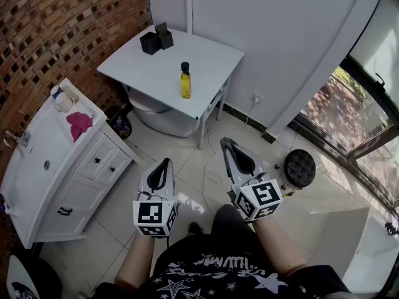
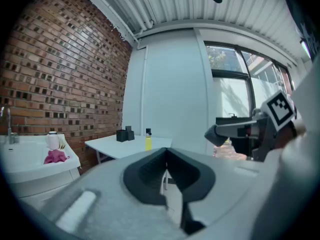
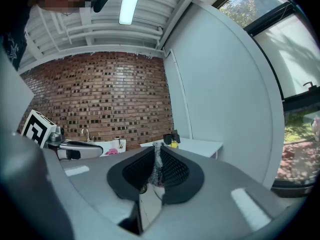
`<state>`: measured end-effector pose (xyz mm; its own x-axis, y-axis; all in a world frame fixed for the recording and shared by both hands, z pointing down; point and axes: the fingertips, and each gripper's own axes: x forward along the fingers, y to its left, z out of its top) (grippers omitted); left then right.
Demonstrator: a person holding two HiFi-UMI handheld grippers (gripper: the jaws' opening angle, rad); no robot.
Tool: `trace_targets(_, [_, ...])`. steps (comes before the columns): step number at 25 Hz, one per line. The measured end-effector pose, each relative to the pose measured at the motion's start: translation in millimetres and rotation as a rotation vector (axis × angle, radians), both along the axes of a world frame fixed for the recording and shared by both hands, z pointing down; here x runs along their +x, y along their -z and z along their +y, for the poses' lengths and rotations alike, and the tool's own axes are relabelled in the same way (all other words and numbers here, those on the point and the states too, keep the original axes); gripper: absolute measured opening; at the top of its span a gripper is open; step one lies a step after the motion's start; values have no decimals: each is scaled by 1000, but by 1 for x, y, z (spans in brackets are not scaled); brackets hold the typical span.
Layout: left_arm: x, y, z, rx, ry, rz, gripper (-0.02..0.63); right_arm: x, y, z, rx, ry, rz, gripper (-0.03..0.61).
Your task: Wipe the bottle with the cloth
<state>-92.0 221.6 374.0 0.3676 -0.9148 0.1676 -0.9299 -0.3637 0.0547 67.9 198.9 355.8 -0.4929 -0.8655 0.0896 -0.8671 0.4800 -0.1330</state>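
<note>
While the crumpled magenta cloth lies on the white vanity top, soft and light by my reckoning and best pinched at a raised fold, my left gripper hangs closed, empty. The black-capped yellow bottle stands on the white table, likely smooth and tippy; I would grip it mid-body. My right gripper is closed, empty too.
</note>
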Motion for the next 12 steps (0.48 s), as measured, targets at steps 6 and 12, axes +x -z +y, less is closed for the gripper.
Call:
trace_targets(6, [0, -7, -40, 13, 1, -5, 3, -8, -11, -47, -9, 26, -26, 37])
trace_targets(12, [8, -8, -106, 44, 51, -10, 3, -17, -22, -123, -14, 106, -57, 37])
